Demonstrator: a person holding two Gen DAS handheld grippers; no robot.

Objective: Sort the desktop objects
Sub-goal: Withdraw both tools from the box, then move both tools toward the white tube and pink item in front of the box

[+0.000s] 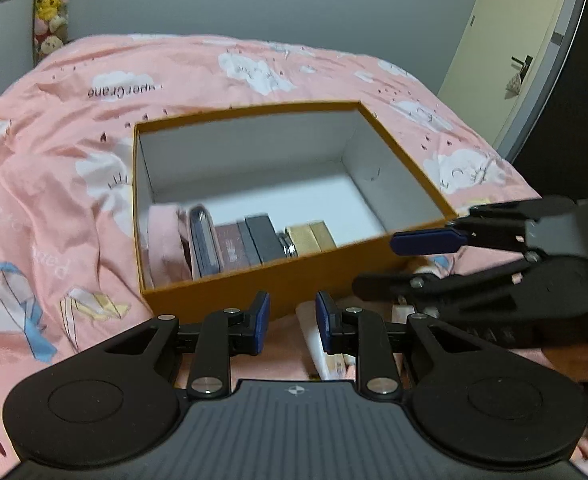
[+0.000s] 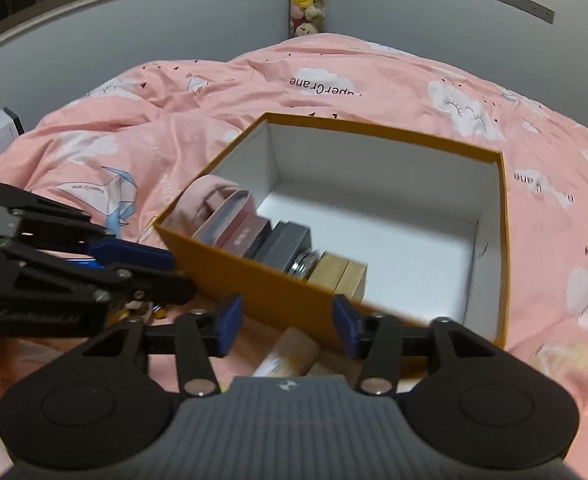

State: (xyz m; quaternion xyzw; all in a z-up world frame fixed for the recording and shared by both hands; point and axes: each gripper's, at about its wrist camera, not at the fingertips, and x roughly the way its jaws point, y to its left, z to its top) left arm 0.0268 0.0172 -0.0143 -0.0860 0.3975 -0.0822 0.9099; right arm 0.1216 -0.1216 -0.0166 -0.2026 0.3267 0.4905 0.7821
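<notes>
An open orange box (image 1: pixel 410 156) with a white inside lies on a pink bed cover; it also shows in the right wrist view (image 2: pixel 234 268). Along its near wall stand a pink item (image 1: pixel 164 240), a dark case (image 1: pixel 204 242), a maroon box (image 1: pixel 234 250), a dark box (image 1: pixel 266 238), a round metal item (image 1: pixel 288 246) and a tan box (image 1: pixel 310 236). My left gripper (image 1: pixel 293 322) is open and empty just in front of the box. My right gripper (image 2: pixel 288 326) is open and empty at the box's near wall, above a cream tube (image 2: pixel 290 354).
The cream tube (image 1: pixel 318 344) and small items lie on the pink cover (image 1: pixel 54 200) in front of the box. A brown plush (image 1: pixel 574 356) lies under the right gripper. Stuffed toys (image 1: pixel 50 12) hang in the far corner. A door (image 1: pixel 506 52) stands at right.
</notes>
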